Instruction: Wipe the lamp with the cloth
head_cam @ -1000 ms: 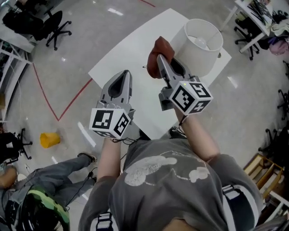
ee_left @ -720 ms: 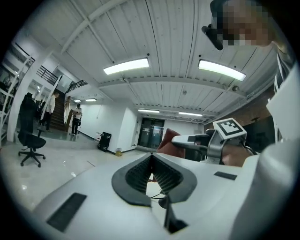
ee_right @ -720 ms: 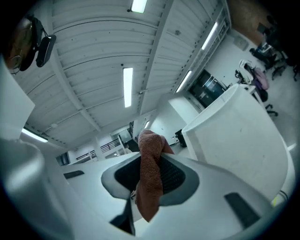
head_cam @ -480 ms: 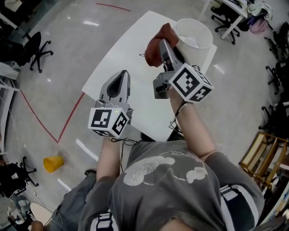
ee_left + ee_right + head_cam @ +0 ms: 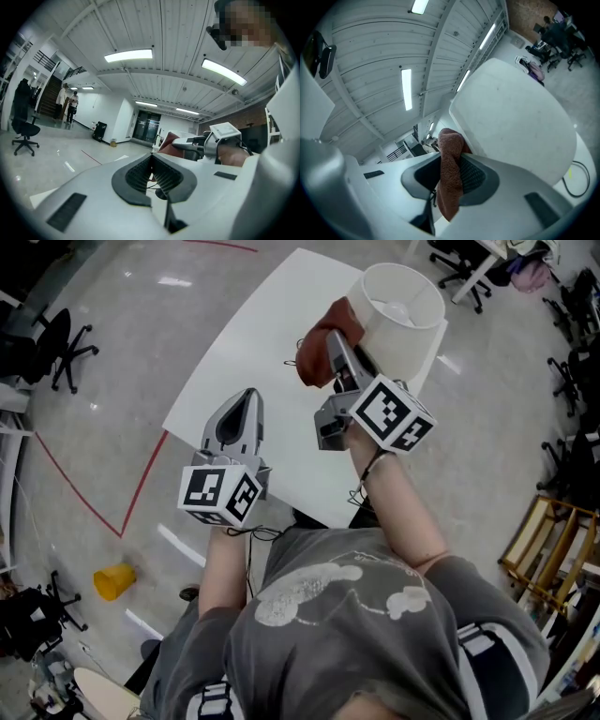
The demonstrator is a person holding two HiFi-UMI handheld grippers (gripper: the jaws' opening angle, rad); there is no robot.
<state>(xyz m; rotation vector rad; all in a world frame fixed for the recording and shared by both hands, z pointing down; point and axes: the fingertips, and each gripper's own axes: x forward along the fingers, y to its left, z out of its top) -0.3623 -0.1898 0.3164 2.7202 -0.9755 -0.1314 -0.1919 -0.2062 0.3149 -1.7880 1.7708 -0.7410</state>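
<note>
— Where does it stand?

— The lamp (image 5: 417,343) is at the far right corner of the table (image 5: 253,343), close to both edges there. The right gripper (image 5: 335,337) is clamped on a fold of the cloth (image 5: 314,348), and the cloth is up at the left side of the shade (image 5: 515,122). I can't tell whether it is pressing on the shade or only just beside it.

— And the other one?

— The left gripper (image 5: 246,401) has its jaws closed on nothing. It is held over the near left part of the table, well apart from the lamp.

— So nothing is holding the lamp.

— That's my worry. A wipe pushed to the right would shove the shade toward the right edge. With so little table beyond it, I'd guess the lamp could slide or tip off.

— Anything else?

— The shade looks thin, so a hard press might dent it or knock it crooked. Only a narrow strip of cloth is pinched and the rest hangs loose below the jaws. If it drags on the shade it could pull free. There is also a cord (image 5: 577,179) looped on the table by the lamp, and a low sweep could catch it.

— What would help?

— Light strokes, and the free gripper bracing the lamp.
</note>
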